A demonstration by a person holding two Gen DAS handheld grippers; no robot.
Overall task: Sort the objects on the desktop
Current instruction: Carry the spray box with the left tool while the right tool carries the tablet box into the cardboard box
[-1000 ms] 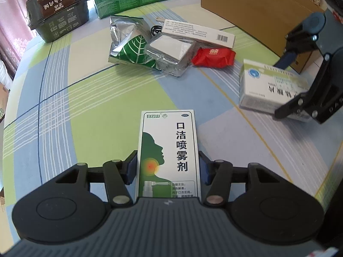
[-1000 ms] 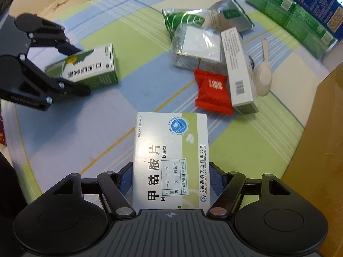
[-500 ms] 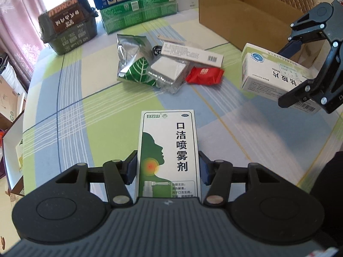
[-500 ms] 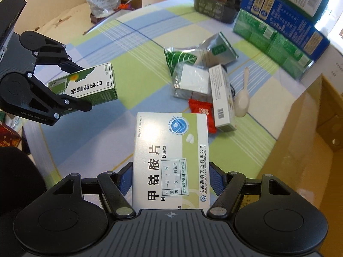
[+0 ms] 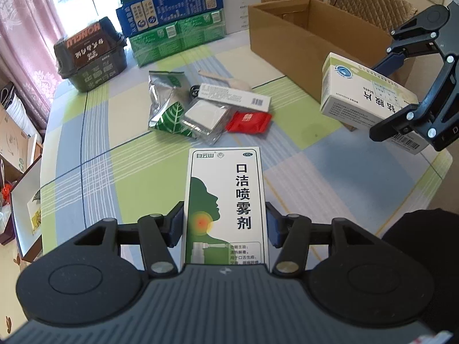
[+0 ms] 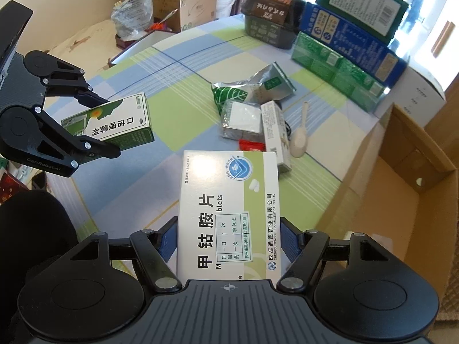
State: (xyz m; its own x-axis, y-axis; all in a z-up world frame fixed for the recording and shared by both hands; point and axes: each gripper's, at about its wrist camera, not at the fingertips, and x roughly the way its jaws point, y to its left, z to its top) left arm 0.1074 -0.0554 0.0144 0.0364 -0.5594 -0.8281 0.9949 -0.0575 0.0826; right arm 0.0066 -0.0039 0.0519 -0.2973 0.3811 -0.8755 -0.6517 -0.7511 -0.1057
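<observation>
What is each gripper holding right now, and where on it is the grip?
The left gripper clamps the green-and-white spray box by its long sides near one end. The right gripper clamps the white tablet box likewise.

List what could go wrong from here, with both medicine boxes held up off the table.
1. The left gripper clamps only the near end of the throat spray box; the long free end could pivot and slip out.
2. The right gripper likewise pinches the tablet box by one end; squeezing might dent the carton.
3. The two held boxes hang close together near the cardboard box; heading there at once, they might collide.
</observation>
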